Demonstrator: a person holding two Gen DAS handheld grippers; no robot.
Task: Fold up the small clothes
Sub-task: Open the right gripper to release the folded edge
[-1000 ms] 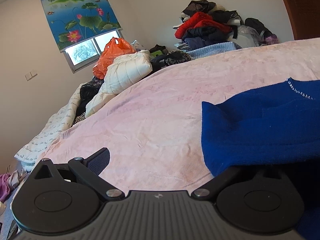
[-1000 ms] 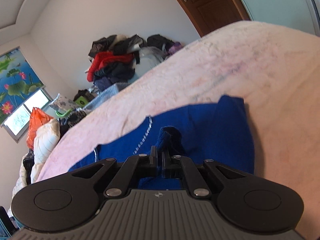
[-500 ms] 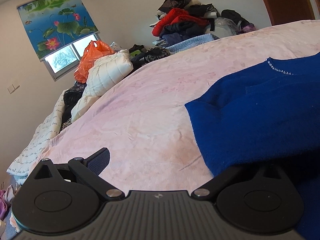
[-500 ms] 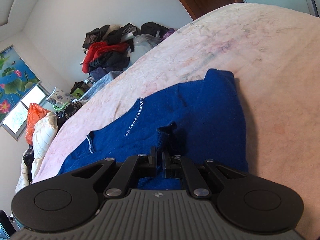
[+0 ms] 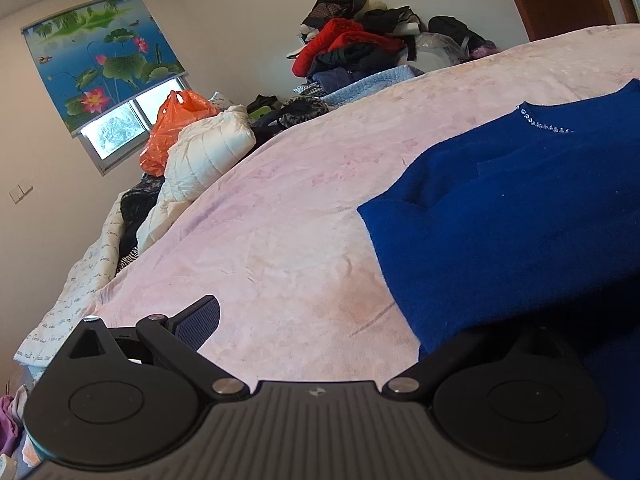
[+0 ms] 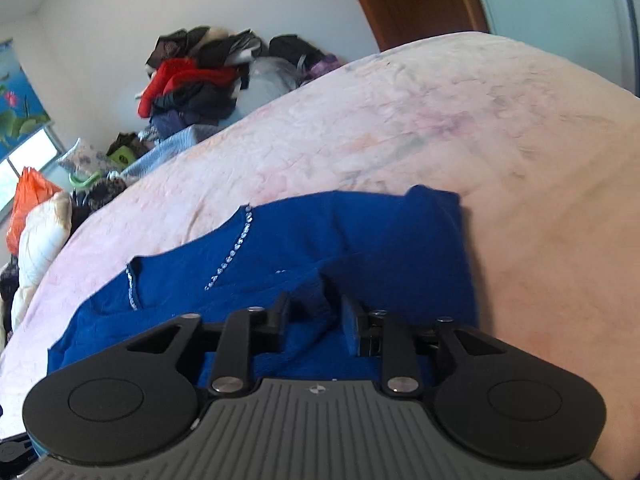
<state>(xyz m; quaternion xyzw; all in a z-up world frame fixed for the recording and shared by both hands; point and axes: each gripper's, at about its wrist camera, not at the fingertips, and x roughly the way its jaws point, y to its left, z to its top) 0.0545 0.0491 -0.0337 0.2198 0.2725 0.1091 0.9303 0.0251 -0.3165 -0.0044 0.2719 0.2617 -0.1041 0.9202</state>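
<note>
Black left gripper [image 5: 320, 320], ribbed grey housing, round discs, silver screws; right gripper [image 6: 314, 320] alike

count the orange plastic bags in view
1: the orange plastic bag sits under the window, behind the white puffer jacket. Others could be buried in the clothes piles.

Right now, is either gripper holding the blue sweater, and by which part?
Neither: the right gripper has just opened, pads off the blue sweater's fold; the left gripper stands open.

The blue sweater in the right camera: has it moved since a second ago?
Yes. The blue sweater now lies lower, farther from the wooden door; its pinched fold has slackened.
</note>
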